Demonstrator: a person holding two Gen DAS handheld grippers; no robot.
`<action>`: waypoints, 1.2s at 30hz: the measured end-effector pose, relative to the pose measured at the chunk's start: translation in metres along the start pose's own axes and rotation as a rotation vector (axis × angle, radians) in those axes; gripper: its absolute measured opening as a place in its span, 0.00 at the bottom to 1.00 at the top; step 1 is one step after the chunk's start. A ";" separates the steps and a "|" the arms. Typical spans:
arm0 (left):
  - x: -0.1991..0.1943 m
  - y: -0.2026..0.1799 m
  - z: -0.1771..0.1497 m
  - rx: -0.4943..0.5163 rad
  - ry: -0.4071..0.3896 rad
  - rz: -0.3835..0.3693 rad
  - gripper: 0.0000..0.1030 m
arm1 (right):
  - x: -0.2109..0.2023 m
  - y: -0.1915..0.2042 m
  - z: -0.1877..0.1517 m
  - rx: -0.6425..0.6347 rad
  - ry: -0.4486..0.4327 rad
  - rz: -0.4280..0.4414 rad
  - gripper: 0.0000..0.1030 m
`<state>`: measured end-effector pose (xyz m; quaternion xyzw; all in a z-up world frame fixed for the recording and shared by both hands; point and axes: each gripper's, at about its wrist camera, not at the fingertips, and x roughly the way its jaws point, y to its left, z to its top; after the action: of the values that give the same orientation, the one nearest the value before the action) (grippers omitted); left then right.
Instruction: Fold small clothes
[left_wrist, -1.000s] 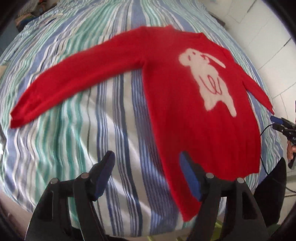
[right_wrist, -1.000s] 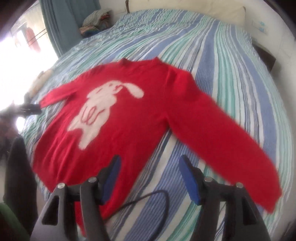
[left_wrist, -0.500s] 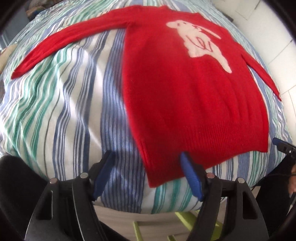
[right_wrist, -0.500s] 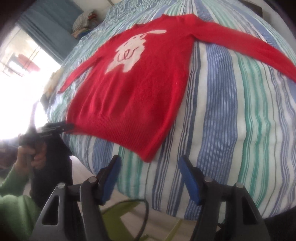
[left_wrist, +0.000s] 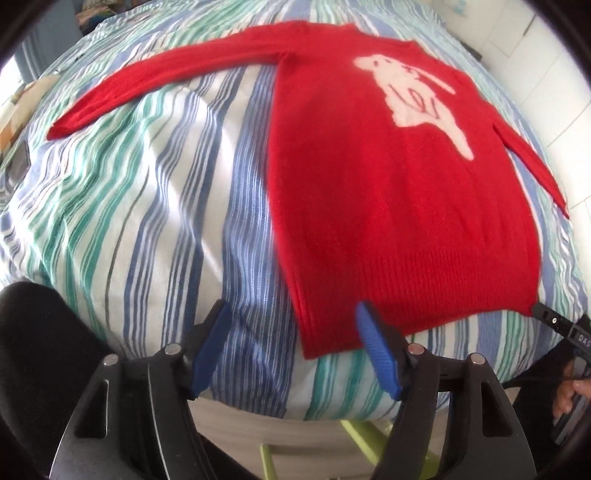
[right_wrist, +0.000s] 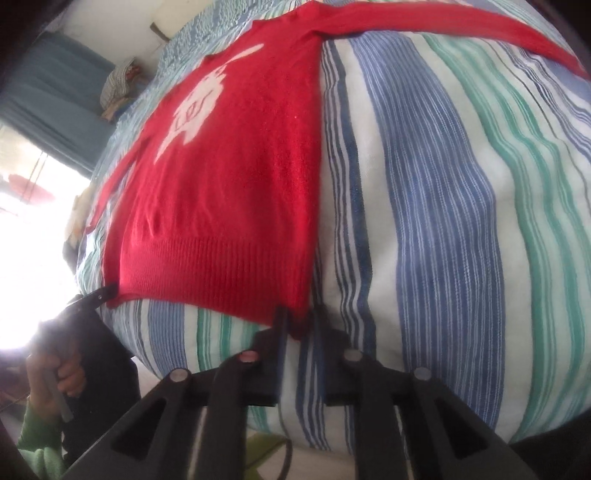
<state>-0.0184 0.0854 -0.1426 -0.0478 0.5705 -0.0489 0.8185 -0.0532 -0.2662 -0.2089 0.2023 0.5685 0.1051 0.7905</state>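
Observation:
A red sweater (left_wrist: 388, 192) with a white rabbit on its chest lies flat on a striped bed (left_wrist: 147, 206), both sleeves spread out; it also shows in the right wrist view (right_wrist: 236, 177). My left gripper (left_wrist: 291, 339) is open, its blue pads on either side of the sweater's near left hem corner, just above the bed's edge. My right gripper (right_wrist: 300, 325) is nearly shut around the near right hem corner (right_wrist: 299, 314), pinching it. The right gripper's tip shows at the hem corner in the left wrist view (left_wrist: 546, 315).
The bed's front edge drops away just under both grippers. A folded cloth (right_wrist: 118, 79) lies at the far side by a blue curtain (right_wrist: 51, 110). A bright window is at the left. The person's hand and green sleeve (right_wrist: 55, 380) are low left.
Both grippers dropped back from over the sweater to its hem at the bed's near edge. The right gripper went from wide open to closed on the right hem corner. The left stayed open.

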 end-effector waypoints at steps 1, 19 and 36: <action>-0.011 0.001 0.000 -0.002 -0.029 -0.011 0.74 | -0.007 0.001 0.001 -0.004 -0.020 -0.004 0.41; 0.010 -0.028 0.047 0.031 -0.311 0.027 0.89 | -0.063 -0.100 0.067 0.095 -0.415 -0.328 0.63; 0.054 -0.028 0.041 0.044 -0.172 0.082 0.99 | -0.025 -0.092 0.056 0.032 -0.373 -0.500 0.74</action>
<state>0.0380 0.0509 -0.1751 -0.0107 0.4982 -0.0237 0.8667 -0.0150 -0.3692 -0.2127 0.0843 0.4474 -0.1403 0.8792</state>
